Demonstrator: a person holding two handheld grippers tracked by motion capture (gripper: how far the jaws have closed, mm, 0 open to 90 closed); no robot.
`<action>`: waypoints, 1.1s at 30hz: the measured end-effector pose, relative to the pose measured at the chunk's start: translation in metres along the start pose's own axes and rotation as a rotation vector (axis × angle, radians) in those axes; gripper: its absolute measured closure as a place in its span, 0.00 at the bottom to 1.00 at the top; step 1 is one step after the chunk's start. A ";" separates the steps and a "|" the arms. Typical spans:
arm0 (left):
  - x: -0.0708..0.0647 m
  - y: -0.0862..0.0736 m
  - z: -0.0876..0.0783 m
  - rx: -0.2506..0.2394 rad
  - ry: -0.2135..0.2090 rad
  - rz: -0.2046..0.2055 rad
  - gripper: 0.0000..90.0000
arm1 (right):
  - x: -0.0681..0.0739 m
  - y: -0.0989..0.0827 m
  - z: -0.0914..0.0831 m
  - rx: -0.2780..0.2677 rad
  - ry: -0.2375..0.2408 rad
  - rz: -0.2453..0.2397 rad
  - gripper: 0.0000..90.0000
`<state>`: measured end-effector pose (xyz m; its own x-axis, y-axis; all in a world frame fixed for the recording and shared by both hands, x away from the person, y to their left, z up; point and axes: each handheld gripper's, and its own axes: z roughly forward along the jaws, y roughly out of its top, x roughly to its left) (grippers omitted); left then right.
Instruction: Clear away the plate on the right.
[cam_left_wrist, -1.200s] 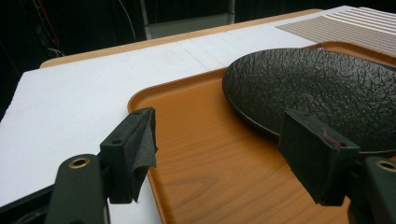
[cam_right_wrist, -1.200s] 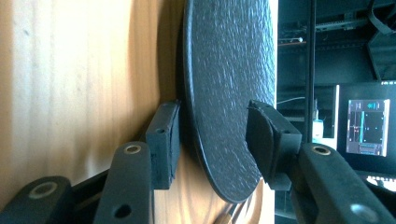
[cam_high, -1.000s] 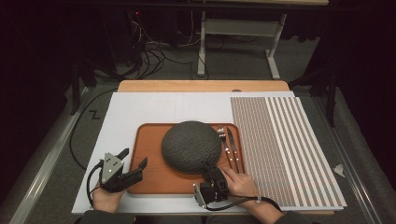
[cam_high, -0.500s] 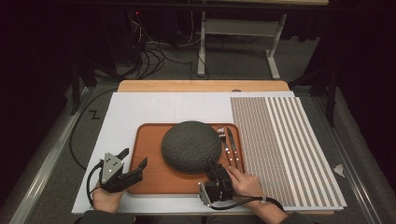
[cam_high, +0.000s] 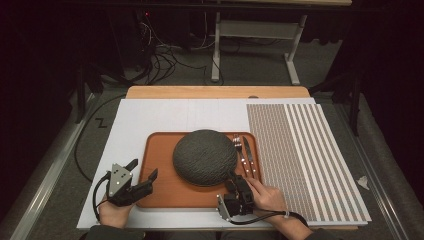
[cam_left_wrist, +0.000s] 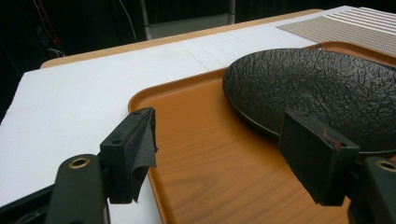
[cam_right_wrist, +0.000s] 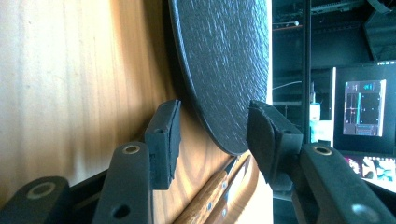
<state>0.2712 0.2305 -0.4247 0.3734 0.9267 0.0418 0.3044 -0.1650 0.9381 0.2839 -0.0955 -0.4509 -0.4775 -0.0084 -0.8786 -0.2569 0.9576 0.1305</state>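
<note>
A dark, rough-textured round plate (cam_high: 205, 156) lies on an orange wood-grain tray (cam_high: 165, 187). To its right on the tray are a fork (cam_high: 237, 150) and a knife (cam_high: 248, 152). My right gripper (cam_high: 234, 179), turned on its side, is at the plate's near right rim. In the right gripper view the plate (cam_right_wrist: 224, 56) edge stands between the open jaws of that gripper (cam_right_wrist: 212, 121), with one jaw toward the tray (cam_right_wrist: 70, 70) and neither pad pressing. My left gripper (cam_high: 143, 170) hovers open over the tray's near left corner; it (cam_left_wrist: 222, 126) faces the plate (cam_left_wrist: 317, 88) and holds nothing.
The tray rests on a white board (cam_high: 165, 115) over a wooden table (cam_high: 215, 91). A striped mat (cam_high: 305, 155) covers the board's right part. Cables and a metal stand sit on the floor behind. The cutlery handles (cam_right_wrist: 210, 196) lie just past the right jaws.
My right gripper has edged slightly to the right along the plate's near rim. The left gripper has stayed where it was.
</note>
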 end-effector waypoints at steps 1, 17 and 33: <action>0.000 0.000 0.000 0.000 0.000 0.000 0.31 | -0.001 -0.001 0.000 -0.003 0.003 0.000 0.63; 0.000 0.000 0.000 0.002 -0.001 0.002 0.31 | -0.006 -0.016 -0.005 0.022 -0.012 0.032 0.62; 0.000 0.000 0.000 -0.003 -0.006 -0.001 0.31 | -0.011 -0.030 -0.008 0.052 -0.031 0.061 0.62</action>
<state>0.2712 0.2304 -0.4244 0.3780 0.9250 0.0386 0.3019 -0.1626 0.9394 0.2904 -0.1266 -0.4421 -0.4641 0.0586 -0.8839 -0.1835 0.9698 0.1607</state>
